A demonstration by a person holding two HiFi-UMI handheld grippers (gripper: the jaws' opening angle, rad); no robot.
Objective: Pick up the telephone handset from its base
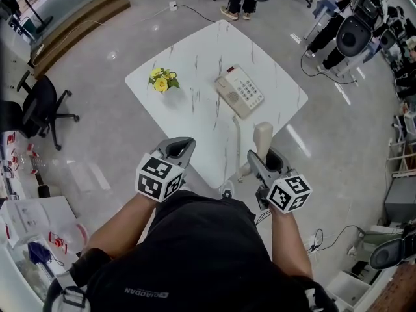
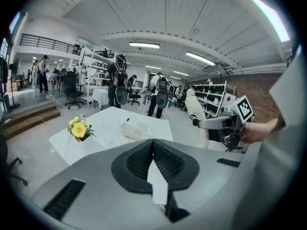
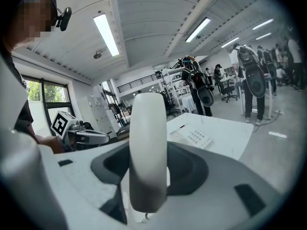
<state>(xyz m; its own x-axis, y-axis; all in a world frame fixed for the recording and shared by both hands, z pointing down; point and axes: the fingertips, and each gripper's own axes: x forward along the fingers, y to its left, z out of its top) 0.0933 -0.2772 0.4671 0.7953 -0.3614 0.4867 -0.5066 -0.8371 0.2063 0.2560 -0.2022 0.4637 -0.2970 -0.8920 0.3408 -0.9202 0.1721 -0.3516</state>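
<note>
One handset (image 1: 262, 137) clamped in right gripper (image 1: 263, 160) fingers, left gripper (image 1: 181, 146) fingers closed empty, one base (image 1: 240, 91)

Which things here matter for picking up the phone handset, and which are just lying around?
For the job: handset, clamped in the right gripper; telephone base; its cord.
Lying about: yellow flowers; black office chair.

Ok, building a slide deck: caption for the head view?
Right gripper holds the cream plastic telephone handset clear of its cream keypad base on the white marble-look table; left gripper shut, empty.
</note>
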